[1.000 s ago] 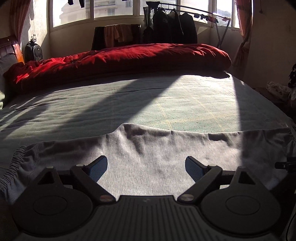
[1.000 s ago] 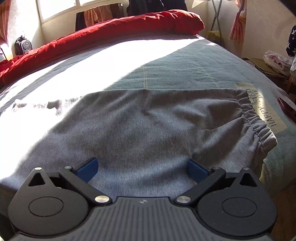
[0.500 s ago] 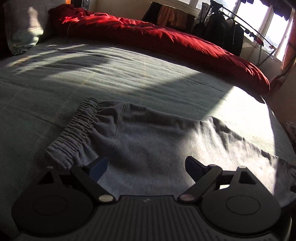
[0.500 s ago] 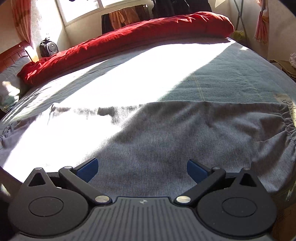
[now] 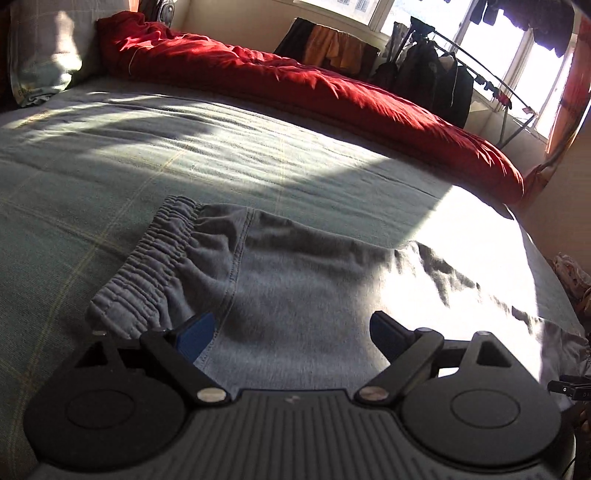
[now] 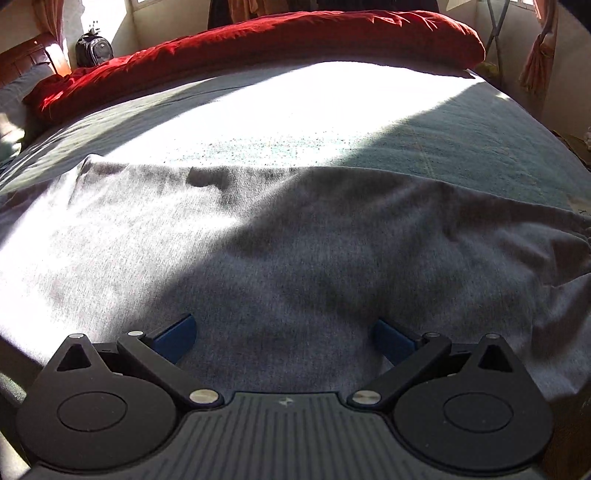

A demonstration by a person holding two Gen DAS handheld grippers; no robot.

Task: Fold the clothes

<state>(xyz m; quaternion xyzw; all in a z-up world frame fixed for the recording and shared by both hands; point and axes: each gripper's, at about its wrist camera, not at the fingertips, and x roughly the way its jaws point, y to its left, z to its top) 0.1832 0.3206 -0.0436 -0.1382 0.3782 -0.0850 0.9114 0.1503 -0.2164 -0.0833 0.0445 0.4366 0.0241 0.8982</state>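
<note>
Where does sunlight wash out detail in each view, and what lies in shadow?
Left wrist view: glare bleaches the right end of the grey garment and the bedsheet beside it; the waistband end lies in shadow. Right wrist view: a blown-out band crosses the sheet below the red duvet; the garment's left is overexposed, its right shaded. Fisheye bends the bed edges in both.
</note>
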